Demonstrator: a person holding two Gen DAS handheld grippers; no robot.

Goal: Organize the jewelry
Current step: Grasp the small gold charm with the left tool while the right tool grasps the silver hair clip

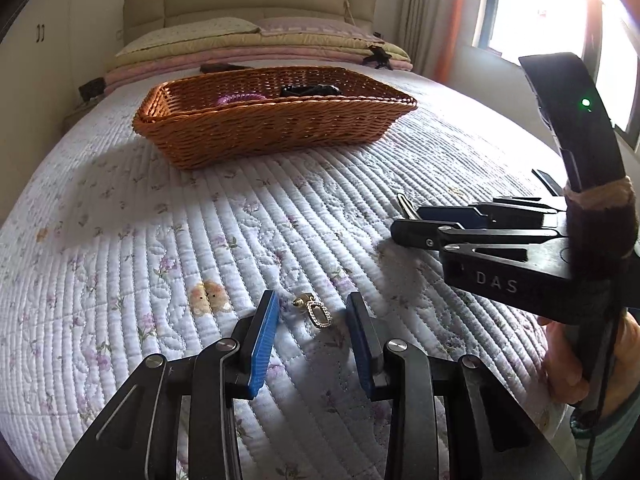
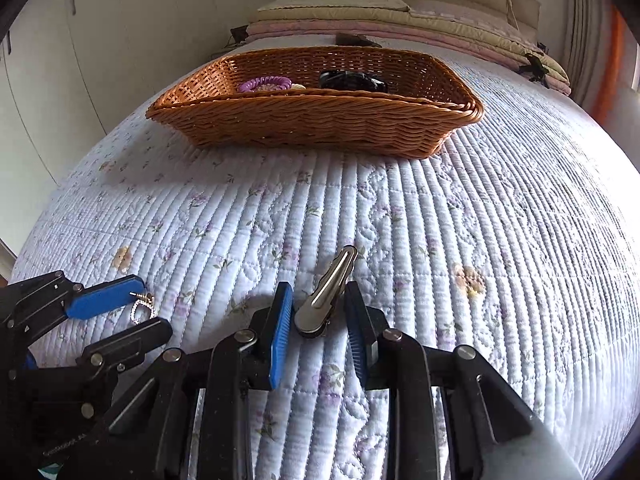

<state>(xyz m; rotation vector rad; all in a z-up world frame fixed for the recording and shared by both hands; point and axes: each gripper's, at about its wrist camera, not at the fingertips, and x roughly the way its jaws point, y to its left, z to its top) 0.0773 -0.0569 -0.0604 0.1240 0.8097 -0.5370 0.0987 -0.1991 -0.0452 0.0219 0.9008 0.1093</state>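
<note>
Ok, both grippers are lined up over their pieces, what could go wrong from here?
1. The earring is tiny and flat on the soft quilt; the open left gripper may pinch fabric or miss it.
2. The hair clip lies slanted between the right gripper pads; closing could twist or squirt it out.
3. The grippers sit close together and could collide.
</note>
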